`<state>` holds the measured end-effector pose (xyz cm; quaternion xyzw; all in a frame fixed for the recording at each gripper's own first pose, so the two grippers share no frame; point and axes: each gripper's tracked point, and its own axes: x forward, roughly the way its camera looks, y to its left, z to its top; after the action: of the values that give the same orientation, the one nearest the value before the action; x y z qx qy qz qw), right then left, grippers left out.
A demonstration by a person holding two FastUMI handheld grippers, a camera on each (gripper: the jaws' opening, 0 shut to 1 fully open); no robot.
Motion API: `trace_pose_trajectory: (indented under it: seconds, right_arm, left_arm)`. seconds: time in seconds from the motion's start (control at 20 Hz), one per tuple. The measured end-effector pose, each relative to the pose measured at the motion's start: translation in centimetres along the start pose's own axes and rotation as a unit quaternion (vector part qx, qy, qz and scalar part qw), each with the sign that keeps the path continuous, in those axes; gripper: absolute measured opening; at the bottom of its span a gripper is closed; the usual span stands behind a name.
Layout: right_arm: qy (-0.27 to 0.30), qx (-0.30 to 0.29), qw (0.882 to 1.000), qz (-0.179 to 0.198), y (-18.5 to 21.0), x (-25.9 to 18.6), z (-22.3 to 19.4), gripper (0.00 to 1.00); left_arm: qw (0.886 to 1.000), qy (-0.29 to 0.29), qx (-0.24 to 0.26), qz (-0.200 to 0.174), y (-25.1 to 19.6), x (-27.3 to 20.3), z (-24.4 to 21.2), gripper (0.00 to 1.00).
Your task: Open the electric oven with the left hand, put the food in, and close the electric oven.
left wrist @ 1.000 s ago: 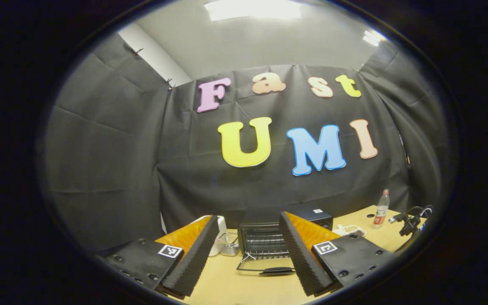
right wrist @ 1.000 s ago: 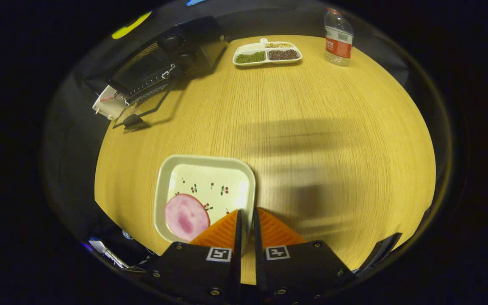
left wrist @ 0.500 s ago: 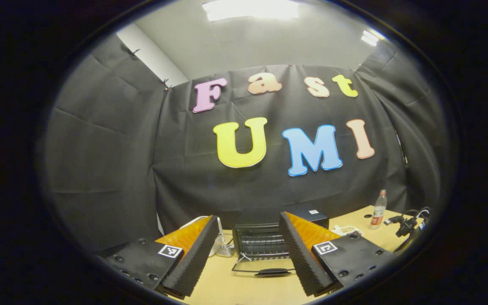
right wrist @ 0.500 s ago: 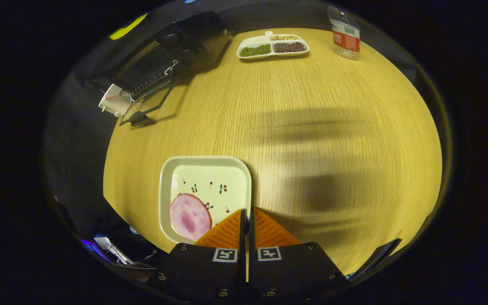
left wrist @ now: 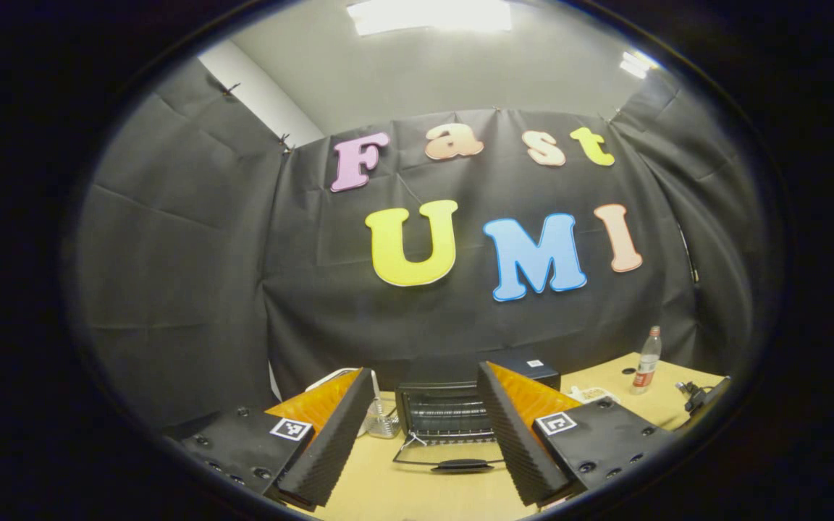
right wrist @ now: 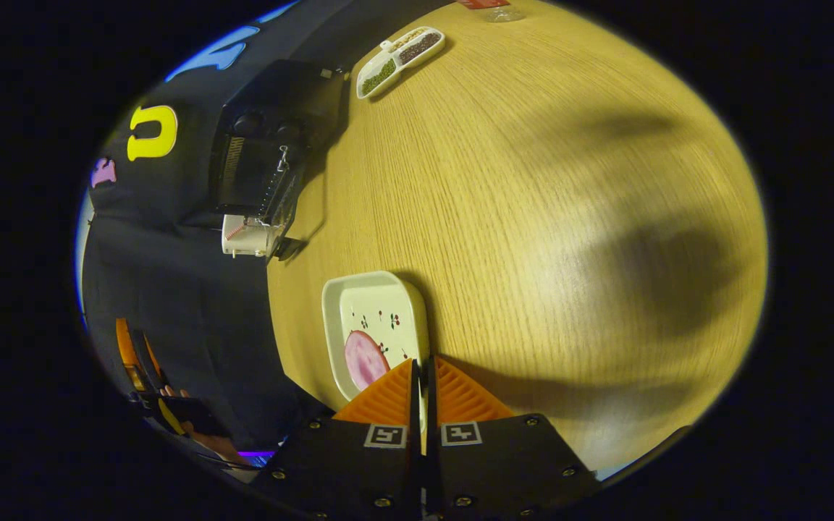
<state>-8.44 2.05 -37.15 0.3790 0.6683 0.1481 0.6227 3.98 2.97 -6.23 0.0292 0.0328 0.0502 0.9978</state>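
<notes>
Oven (left wrist: 446,409) sits at the worktop's (right wrist: 533,217) far edge, door down. Right claw (right wrist: 424,376) pinches the plate (right wrist: 373,318) rim, ham slice (right wrist: 365,359) aboard; left claw (left wrist: 424,434) hangs spread. Next, carry it level inside.

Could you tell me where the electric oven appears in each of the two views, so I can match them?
Left gripper view: electric oven at bottom centre, between the open left gripper fingers, door down.
Right gripper view: upper left, tilted, at the table edge.
Shared landmark: divided snack tray beside the oven.
</notes>
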Motion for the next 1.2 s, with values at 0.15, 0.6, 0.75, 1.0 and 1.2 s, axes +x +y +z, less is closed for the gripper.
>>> trace_pose_trajectory:
  seconds: [0.15,0.6,0.75,1.0,1.2]
  right_arm:
    - [-0.012,-0.003,0.999,0.037,1.4,-0.2,0.3,0.03]
    - [-0.022,-0.023,0.999,0.015,0.5,-0.3,0.3,0.03]
    - [-0.026,-0.035,0.999,-0.028,-0.2,0.1,0.4,0.03]
    - [-0.012,-0.05,0.996,-0.077,-0.1,1.0,0.6,0.09]
    - [-0.007,-0.04,0.996,-0.078,-0.1,2.1,0.7,0.02]
  left_arm:
    - [1.0,-0.001,0.005,-0.006,-0.6,-0.2,0.0,1.0]
    - [1.0,0.001,0.01,-0.002,-1.4,-1.6,0.5,1.0]
    - [1.0,-0.001,0.014,0.0,-1.3,-1.8,0.6,1.0]
    - [1.0,-0.001,0.016,0.002,-0.8,-1.4,0.4,1.0]
    - [1.0,0.003,0.012,0.008,0.2,-0.8,0.0,1.0]
